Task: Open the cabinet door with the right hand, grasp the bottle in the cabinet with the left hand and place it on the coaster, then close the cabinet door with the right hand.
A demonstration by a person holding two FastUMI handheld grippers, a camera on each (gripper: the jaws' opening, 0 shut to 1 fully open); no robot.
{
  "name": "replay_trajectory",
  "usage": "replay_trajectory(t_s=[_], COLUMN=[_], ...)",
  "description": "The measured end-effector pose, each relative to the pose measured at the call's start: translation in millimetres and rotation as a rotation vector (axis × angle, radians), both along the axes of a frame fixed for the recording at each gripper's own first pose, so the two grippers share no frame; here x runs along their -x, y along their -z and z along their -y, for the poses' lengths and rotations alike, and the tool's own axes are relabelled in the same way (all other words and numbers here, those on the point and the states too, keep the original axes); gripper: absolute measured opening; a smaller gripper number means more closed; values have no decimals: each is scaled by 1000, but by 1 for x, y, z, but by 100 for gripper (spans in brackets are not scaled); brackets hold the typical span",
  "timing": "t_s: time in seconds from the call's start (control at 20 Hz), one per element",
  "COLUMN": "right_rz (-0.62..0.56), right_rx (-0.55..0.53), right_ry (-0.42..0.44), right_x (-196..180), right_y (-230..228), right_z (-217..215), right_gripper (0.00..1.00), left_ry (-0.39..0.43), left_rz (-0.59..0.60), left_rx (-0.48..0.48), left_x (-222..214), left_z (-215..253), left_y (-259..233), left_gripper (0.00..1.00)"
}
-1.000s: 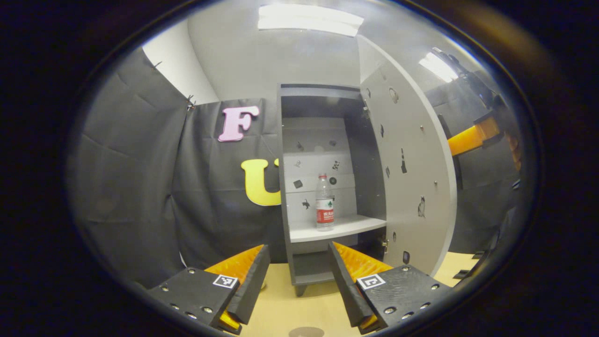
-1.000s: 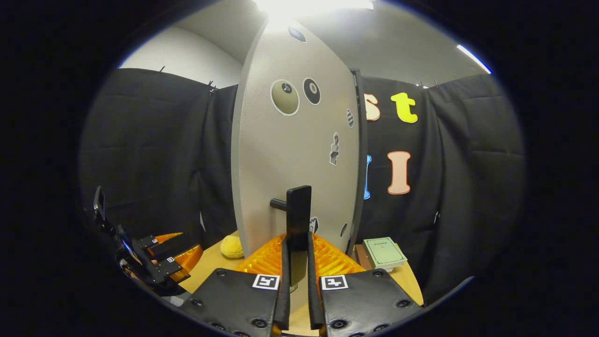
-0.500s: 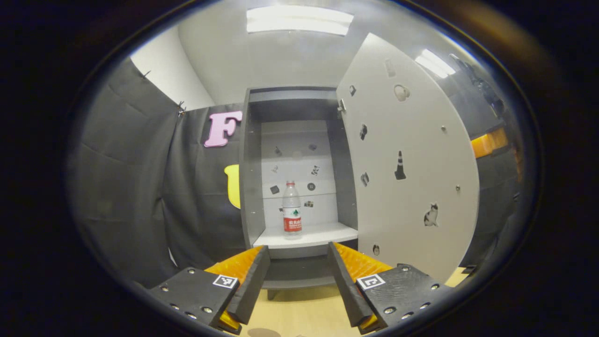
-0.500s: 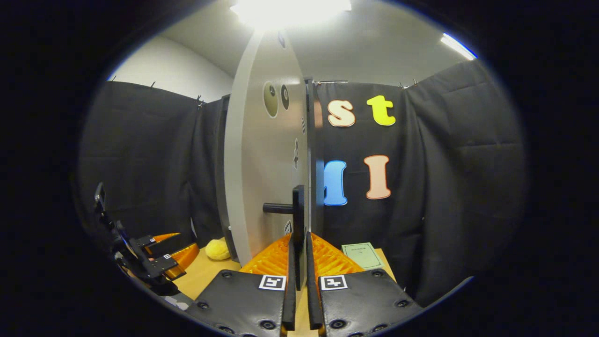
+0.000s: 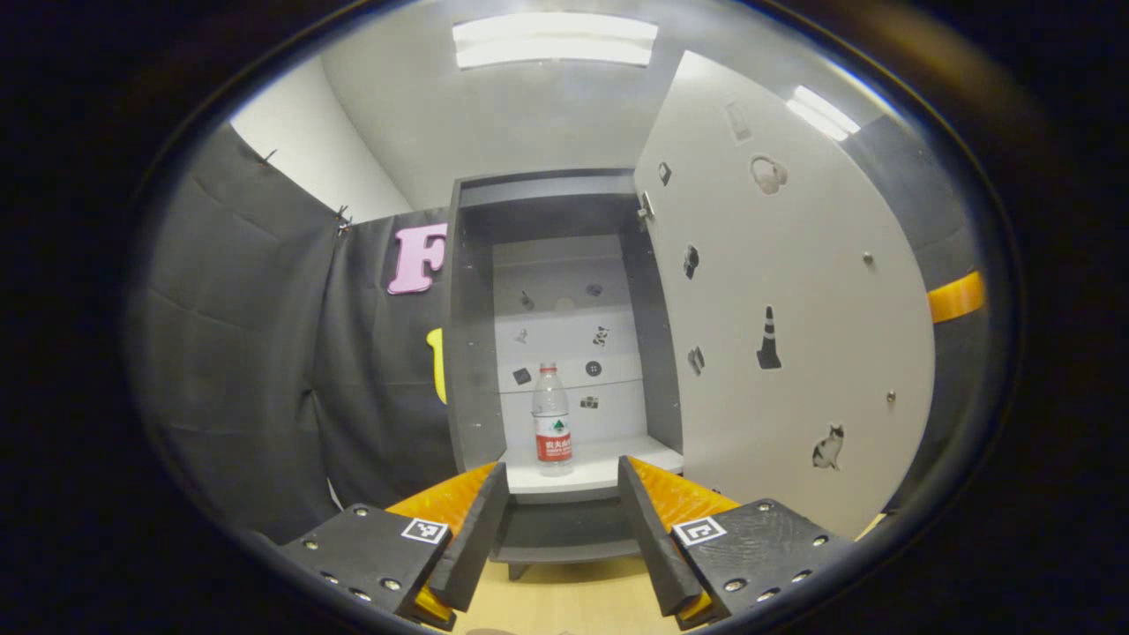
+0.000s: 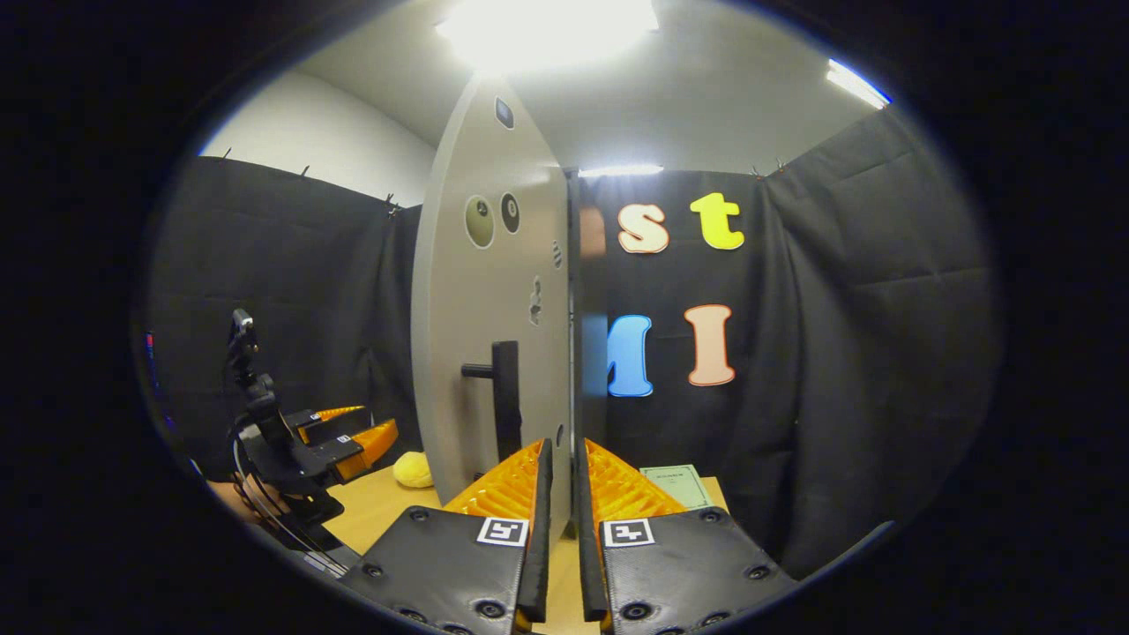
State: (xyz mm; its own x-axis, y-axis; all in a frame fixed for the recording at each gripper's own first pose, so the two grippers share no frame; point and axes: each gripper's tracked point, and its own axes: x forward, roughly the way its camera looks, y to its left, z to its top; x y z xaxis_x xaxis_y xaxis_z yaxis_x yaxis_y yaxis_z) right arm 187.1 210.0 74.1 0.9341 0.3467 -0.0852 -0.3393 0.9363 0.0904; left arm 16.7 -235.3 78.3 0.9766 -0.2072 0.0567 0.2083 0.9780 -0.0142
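A clear bottle (image 5: 552,422) with a red label stands upright on the white shelf (image 5: 600,466) inside the grey cabinet (image 5: 472,353). The cabinet door (image 5: 794,335) is swung wide open to the right. My left gripper (image 5: 562,520) is open, well short of the cabinet, with the bottle showing above the gap between its fingers. In the right gripper view the door (image 6: 485,353) is seen almost edge-on. Its black handle (image 6: 504,397) stands left of and beyond my right gripper (image 6: 559,520), whose fingers are nearly together with nothing clamped. The left gripper (image 6: 348,437) shows at the far left.
A yellow plush toy (image 6: 413,470) lies on the wooden table (image 6: 379,507) by the door's foot. A green booklet (image 6: 675,483) lies on the table to the right. A hand (image 6: 238,496) holds the left gripper. Black cloth walls surround the booth.
The door swung further open. My right gripper came off the handle, which now stands to its left. The left gripper turned to face the cabinet and the bottle more squarely.
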Motion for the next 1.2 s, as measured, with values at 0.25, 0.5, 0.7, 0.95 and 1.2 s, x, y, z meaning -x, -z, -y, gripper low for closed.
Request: replay_trajectory(t_s=[0.25,0.5,0.7,0.95,1.2], right_rz=[18,-24,-39,-57,-84], right_rx=[33,36,26,13,11], right_ry=[161,270,362,463,548], right_x=[-11,-5,-4,-3,2], right_y=[-2,5,7,11,15], right_z=[30,46,56,66,75], right_gripper=[100,97,97,97,97], left_ry=[29,74,102,139,133], left_rz=[-4,-19,1,-17,-35], left_rx=[31,35,21,25,49], left_x=[-46,-112,-161,-209,-254], left_z=[4,6,14,30,30], left_y=[-17,-29,-36,-19,-4], left_gripper=[75,77,80,75,80])
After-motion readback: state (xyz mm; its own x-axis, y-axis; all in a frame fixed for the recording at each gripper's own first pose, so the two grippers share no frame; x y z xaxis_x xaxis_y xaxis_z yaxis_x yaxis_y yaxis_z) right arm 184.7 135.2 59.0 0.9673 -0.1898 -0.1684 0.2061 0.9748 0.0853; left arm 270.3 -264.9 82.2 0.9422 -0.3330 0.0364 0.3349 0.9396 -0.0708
